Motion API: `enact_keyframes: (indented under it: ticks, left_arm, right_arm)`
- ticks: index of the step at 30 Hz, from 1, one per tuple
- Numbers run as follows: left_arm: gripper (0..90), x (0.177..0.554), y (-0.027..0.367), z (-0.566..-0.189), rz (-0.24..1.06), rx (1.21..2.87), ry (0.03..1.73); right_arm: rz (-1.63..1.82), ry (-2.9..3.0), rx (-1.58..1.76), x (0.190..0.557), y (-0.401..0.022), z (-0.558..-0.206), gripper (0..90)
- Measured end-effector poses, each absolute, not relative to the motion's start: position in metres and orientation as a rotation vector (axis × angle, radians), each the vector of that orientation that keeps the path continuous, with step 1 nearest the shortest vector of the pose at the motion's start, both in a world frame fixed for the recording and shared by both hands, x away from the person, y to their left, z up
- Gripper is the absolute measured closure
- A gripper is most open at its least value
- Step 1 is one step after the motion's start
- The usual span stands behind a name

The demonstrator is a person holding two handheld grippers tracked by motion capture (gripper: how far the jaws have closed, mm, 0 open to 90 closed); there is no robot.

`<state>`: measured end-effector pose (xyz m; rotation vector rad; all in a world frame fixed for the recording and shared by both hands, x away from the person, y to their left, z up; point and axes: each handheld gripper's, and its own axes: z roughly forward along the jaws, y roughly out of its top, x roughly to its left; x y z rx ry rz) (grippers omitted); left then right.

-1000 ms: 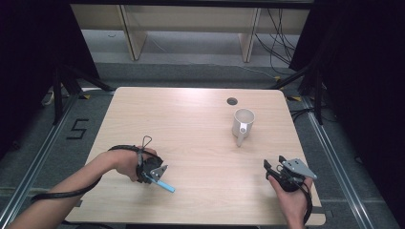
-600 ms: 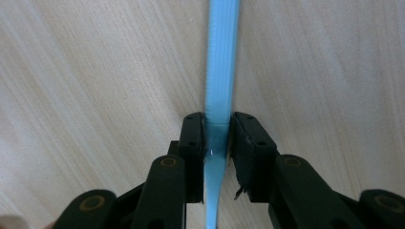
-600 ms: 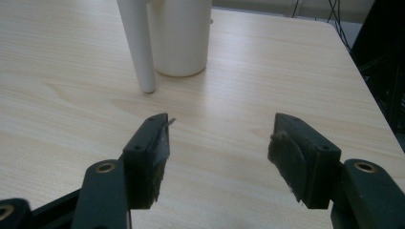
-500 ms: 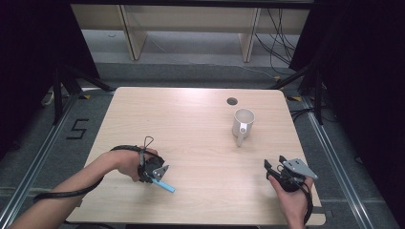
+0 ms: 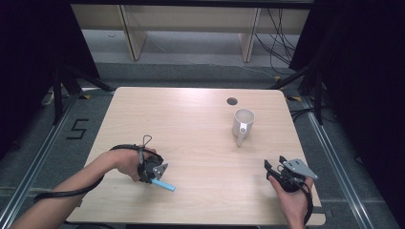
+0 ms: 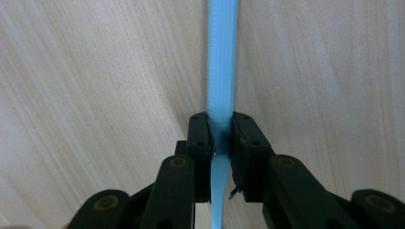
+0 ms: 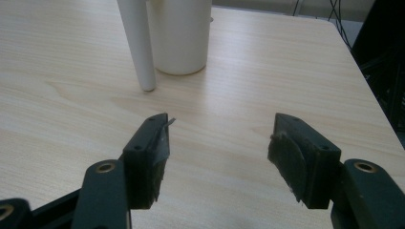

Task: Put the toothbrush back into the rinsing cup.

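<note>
A thin light-blue stick (image 5: 165, 185) lies flat on the wooden table (image 5: 191, 119) near its front left. My left gripper (image 5: 154, 172) points down at it; its jaws have just been closing, and in the left gripper view they pinch the blue stick (image 6: 221, 95) between their pads, left gripper (image 6: 220, 138). A white mug (image 5: 243, 123) with a long straight handle stands at the back right. My right gripper (image 5: 275, 166) hovers near the front right edge; in the right gripper view the right gripper (image 7: 217, 143) is open with nothing between its pads, facing the white mug (image 7: 179, 33).
A round dark hole (image 5: 232, 101) sits in the tabletop behind the mug. Metal rails and dark floor surround the table, with shelving legs and cables at the back.
The left gripper's jaws have narrowed onto the blue stick. Both hands stay where they were, and the mug has not moved.
</note>
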<state>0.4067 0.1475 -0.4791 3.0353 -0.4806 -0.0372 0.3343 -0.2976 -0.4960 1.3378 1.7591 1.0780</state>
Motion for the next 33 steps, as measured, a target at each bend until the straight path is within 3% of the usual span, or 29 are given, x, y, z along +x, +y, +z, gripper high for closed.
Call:
enact_keyframes:
  ticks: [11, 33]
  left_arm:
    - [78.3, 0.406, 0.149, -0.478, -0.05, 3.041, -0.394]
    - [78.4, 0.403, 0.154, -0.463, 0.048, 2.953, -0.337]
  right_arm:
    - [1.093, 1.754, 1.384, 0.333, -0.294, -0.496, 39.3]
    - [1.078, 1.771, 1.337, 0.334, -0.295, -0.495, 39.3]
